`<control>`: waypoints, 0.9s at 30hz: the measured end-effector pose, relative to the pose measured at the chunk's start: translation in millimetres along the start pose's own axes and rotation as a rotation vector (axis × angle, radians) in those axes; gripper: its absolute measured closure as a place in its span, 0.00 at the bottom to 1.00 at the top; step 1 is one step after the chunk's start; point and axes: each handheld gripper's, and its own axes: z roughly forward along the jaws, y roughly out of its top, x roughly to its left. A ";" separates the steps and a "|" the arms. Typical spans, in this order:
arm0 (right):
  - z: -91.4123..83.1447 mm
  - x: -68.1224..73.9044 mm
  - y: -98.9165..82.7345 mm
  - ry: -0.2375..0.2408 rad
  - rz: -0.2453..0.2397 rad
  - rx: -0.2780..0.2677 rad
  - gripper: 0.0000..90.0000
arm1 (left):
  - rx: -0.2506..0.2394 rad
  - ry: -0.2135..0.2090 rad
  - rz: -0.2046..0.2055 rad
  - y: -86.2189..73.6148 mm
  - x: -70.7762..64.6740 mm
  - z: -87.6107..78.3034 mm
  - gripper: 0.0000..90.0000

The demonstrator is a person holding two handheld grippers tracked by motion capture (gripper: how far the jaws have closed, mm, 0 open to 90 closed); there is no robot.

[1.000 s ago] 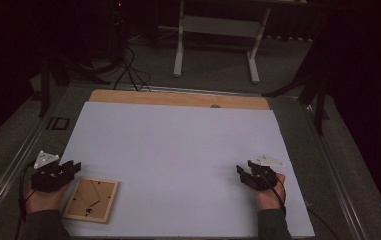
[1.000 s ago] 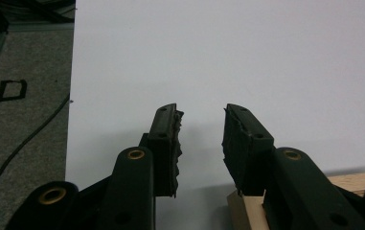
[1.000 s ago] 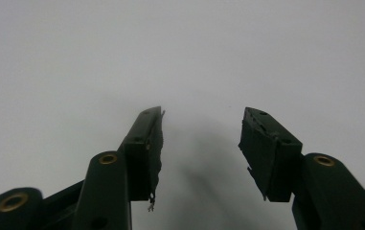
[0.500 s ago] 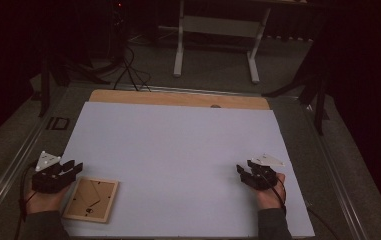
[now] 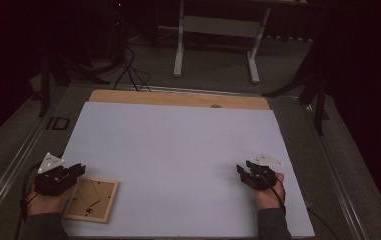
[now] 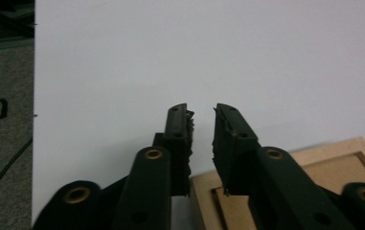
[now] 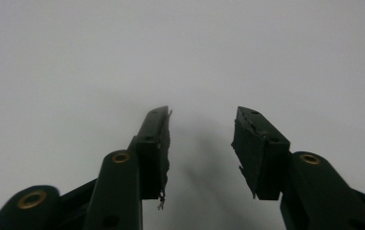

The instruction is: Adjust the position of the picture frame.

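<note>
High view shows a wooden-framed clock (image 5: 91, 199), likely light, stiff and fragile-faced, lying flat at the worktop's (image 5: 178, 150) near-left corner beside the left claw (image 5: 78, 169), whose jaws have just been closing, narrow and empty; grip its frame edge.

A wide white sheet (image 5: 178, 150) is seen spread across the tabletop (image 5: 178, 98), whose wooden far edge is left bare. Beyond it, on the grey floor (image 5: 218, 75), a white stand (image 5: 217, 30) is seen, with black cables (image 5: 128, 70) trailed at far left.
</note>
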 end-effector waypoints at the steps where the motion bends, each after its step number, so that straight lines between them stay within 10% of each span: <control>1: 0.3 0.0 -0.1 -0.002 0.002 0.003 0.64 | 0.004 -0.001 0.004 -0.2 -0.6 -0.1 0.88; 19: -0.8 7.0 1.4 0.000 -0.059 -0.002 0.99 | 0.029 -0.035 0.029 -5.2 -13.9 -8.1 0.99; 27: -1.5 7.4 2.3 0.006 -0.065 -0.011 1.00 | 0.057 -0.061 0.051 -6.6 -23.0 -5.3 0.99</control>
